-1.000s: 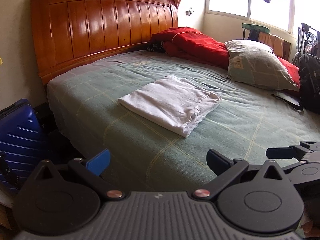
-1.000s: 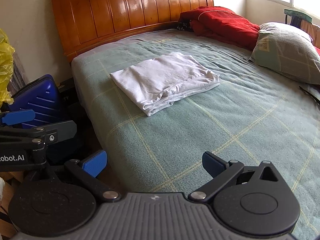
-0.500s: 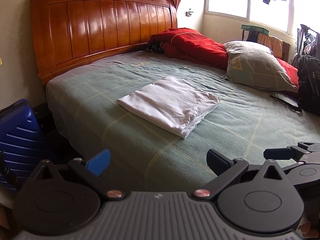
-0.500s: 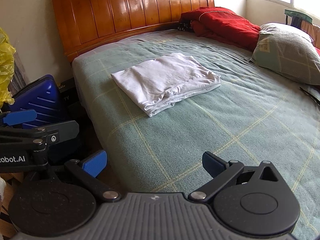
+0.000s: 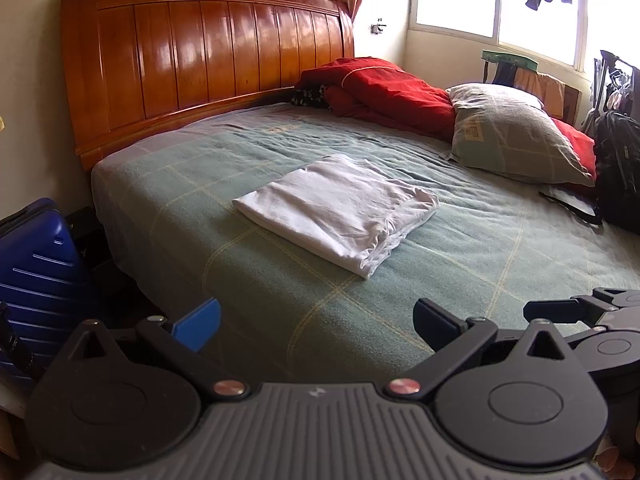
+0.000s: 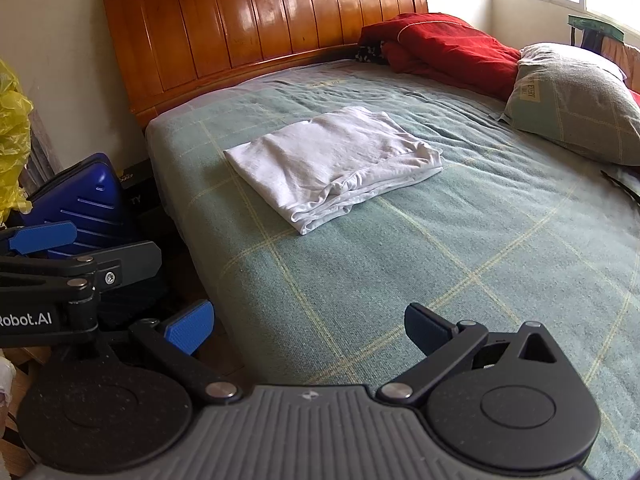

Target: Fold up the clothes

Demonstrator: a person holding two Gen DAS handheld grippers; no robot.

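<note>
white cotton-like garment (image 5: 340, 210), folded into a flat rectangle of several layers, lying on the green checked bedspread (image 5: 460, 248); in the left wrist view it sits just above centre, stacked edges facing 5 o'clock. in the right wrist view the same garment (image 6: 336, 160) sits at 12 o'clock from the fingers, with its rumpled open edges toward 6 o'clock.

left gripper (image 5: 316, 320): fingers spread wide apart, nothing between them, held low at the near edge of the bed, well apart from the garment. blue pad at 9 o'clock, dark pad at 3 o'clock.

right gripper (image 6: 310, 326): fingers likewise spread wide and empty, over the near part of the bedspread (image 6: 460, 260), well apart from the garment. the left gripper's side shows at 9 o'clock of this view, the right gripper's at 3 o'clock of the left view.

wooden headboard (image 5: 208, 60): glossy orange-brown panels, at 11 o'clock.

red quilt (image 5: 384, 88): bunched against the headboard at 1 o'clock.

pillow (image 5: 516, 132): grey-green checked, at 2 o'clock, leaning on the red quilt.

blue suitcase (image 5: 32, 264): ribbed hard shell, beside the bed at 9 o'clock.

black backpack (image 5: 620, 168): at 3 o'clock, far edge of the bed.

yellow plastic bag (image 6: 12, 148): at 9 o'clock in the right wrist view.

window (image 5: 500, 0): bright, at 1 o'clock, dark clothes hanging across it.
</note>
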